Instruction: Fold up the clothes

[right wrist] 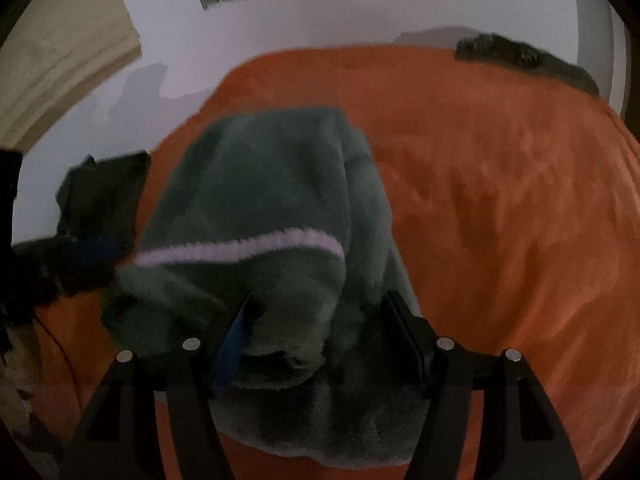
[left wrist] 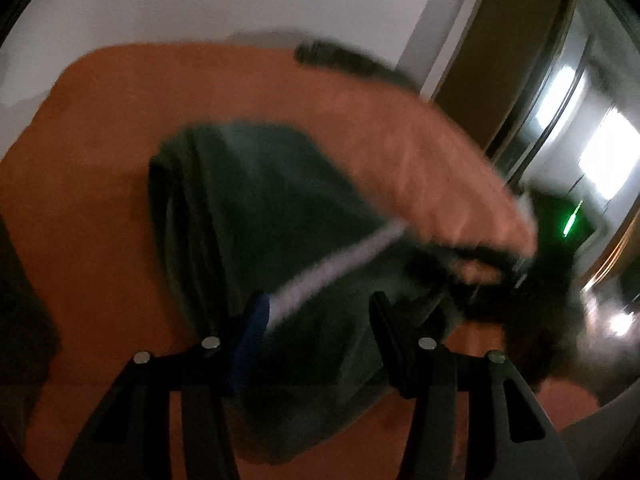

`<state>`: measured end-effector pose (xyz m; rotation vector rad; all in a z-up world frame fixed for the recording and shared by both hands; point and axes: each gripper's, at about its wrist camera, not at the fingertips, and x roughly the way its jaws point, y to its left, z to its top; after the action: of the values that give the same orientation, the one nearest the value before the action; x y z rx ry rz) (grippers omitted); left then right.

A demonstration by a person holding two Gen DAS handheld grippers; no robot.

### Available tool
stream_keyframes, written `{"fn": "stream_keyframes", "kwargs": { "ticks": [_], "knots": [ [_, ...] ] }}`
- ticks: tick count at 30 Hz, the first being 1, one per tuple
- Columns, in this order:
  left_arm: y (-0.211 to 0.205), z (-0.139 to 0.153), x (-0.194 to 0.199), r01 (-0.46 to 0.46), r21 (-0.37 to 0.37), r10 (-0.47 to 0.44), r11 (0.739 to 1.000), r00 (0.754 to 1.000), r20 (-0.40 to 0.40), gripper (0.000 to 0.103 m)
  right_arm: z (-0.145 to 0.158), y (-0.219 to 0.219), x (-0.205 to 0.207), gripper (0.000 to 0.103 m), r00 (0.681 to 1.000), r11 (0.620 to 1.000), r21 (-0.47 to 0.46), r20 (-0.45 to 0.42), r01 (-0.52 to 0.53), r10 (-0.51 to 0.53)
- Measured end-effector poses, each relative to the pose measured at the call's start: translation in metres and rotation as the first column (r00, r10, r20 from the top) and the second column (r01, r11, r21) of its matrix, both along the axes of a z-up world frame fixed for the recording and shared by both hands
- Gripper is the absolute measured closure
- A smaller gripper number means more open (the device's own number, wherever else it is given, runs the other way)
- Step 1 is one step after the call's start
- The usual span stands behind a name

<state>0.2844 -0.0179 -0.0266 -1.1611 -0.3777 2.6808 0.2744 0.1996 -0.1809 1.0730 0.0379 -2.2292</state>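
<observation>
Your right tool stands with its jaws about half open over the near end of the green garment. A rolled hem of the cloth lies between the two fingers, but the pads do not seem to press on it, so I judge that it holds nothing. Your left tool is also partly open; the same garment lies under and between its fingers, and the picture is too blurred to say if the pads touch it. In the right wrist view this left tool appears at the left edge of the garment, dark and unclear.

The garment is thick and fleecy, with one white stripe across it. It lies in the middle of the orange bed cover, already doubled over itself into a narrow bundle. So the fold seems to be in the middle: one layer is laid over, and the near end is still loose. The next move, I think, asks you to close both tools on the near hem, at the two corners, and to carry it away from you evenly.

The cover is soft and wrinkled. Another dark cloth lies at its far edge, near the white wall. A doorway and bright light are at the right in the left wrist view.
</observation>
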Motion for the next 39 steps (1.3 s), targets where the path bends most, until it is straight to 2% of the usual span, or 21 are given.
{"fn": "stream_keyframes", "kwargs": {
  "ticks": [3,6,8,11,12,14,16,19,21,23,24,27,30,31,32,34,36,39],
  "knots": [
    [-0.014,0.028,-0.033,-0.053,0.025,0.054,0.998,0.998,-0.027,0.043,0.025,-0.006,-0.007,0.039,0.999,0.999,-0.049,-0.038,0.002,-0.004],
    [-0.015,0.015,-0.074,-0.125,0.009,0.125,0.992,0.992,0.028,0.042,0.040,-0.020,-0.023,0.039,1.000,0.996,-0.091,-0.022,0.016,-0.018],
    [-0.016,0.005,-0.101,-0.173,-0.004,0.173,0.985,0.983,0.066,0.043,0.037,-0.037,-0.038,0.039,1.000,0.995,-0.099,0.018,0.026,-0.024],
    [-0.017,-0.044,-0.118,-0.238,-0.007,0.235,0.971,0.950,0.205,0.043,0.018,-0.053,-0.050,0.042,0.991,0.998,-0.045,0.126,0.041,-0.035],
    [-0.014,-0.055,-0.122,-0.252,-0.027,0.251,0.967,0.942,0.223,0.043,0.008,-0.057,-0.053,0.044,0.987,0.999,-0.030,0.158,0.040,-0.034],
    [-0.014,-0.074,-0.119,-0.248,-0.085,0.261,0.965,0.939,0.222,0.048,-0.018,-0.062,-0.056,0.051,0.982,0.998,0.053,0.183,0.026,-0.036],
    [-0.013,-0.085,-0.115,-0.240,-0.141,0.265,0.961,0.943,0.203,0.048,-0.031,-0.061,-0.058,0.052,0.982,0.998,0.070,0.186,-0.001,-0.012],
    [-0.006,-0.086,-0.109,-0.229,-0.218,0.265,0.949,0.951,0.158,0.048,-0.031,-0.059,-0.059,0.052,0.986,0.998,0.057,0.169,-0.028,0.018],
    [-0.007,-0.076,-0.108,-0.253,-0.213,0.292,0.944,0.940,0.174,0.048,-0.034,-0.056,-0.059,0.052,0.986,0.999,0.034,0.161,-0.038,0.032],
    [-0.009,-0.056,-0.109,-0.296,-0.146,0.321,0.944,0.927,0.195,0.044,-0.029,-0.046,-0.061,0.052,0.981,1.000,-0.022,0.194,-0.008,0.012],
    [-0.011,-0.047,-0.109,-0.307,-0.106,0.323,0.946,0.925,0.202,0.044,-0.022,-0.042,-0.061,0.052,0.980,0.999,-0.043,0.201,0.005,0.004],
    [-0.018,-0.024,-0.111,-0.324,-0.021,0.322,0.946,0.926,0.195,0.042,0.015,-0.036,-0.062,0.052,0.990,0.998,-0.060,0.142,0.029,-0.020],
    [-0.030,-0.005,-0.108,-0.373,-0.001,0.369,0.928,0.919,0.141,0.033,0.043,-0.040,-0.073,0.050,0.995,0.997,-0.070,0.098,0.033,-0.026],
    [-0.032,-0.003,-0.112,-0.425,-0.011,0.423,0.905,0.898,0.121,0.027,0.048,-0.044,-0.082,0.046,0.995,0.997,-0.069,0.092,0.039,-0.033],
    [-0.033,-0.005,-0.117,-0.473,-0.020,0.472,0.881,0.874,0.114,0.025,0.052,-0.048,-0.090,0.043,0.995,0.997,-0.067,0.087,0.045,-0.039],
    [-0.039,-0.017,-0.128,-0.505,-0.017,0.502,0.863,0.855,0.130,0.026,0.061,-0.055,-0.108,0.043,0.996,0.996,-0.064,0.076,0.057,-0.052],
    [-0.044,-0.029,-0.140,-0.532,-0.014,0.528,0.847,0.836,0.148,0.026,0.055,-0.059,-0.119,0.043,0.993,0.995,-0.057,0.088,0.082,-0.077],
    [-0.059,-0.053,-0.158,-0.514,-0.035,0.510,0.857,0.838,0.195,0.026,0.038,-0.069,-0.133,0.043,0.984,0.993,-0.052,0.151,0.105,-0.096]
  ]
}}
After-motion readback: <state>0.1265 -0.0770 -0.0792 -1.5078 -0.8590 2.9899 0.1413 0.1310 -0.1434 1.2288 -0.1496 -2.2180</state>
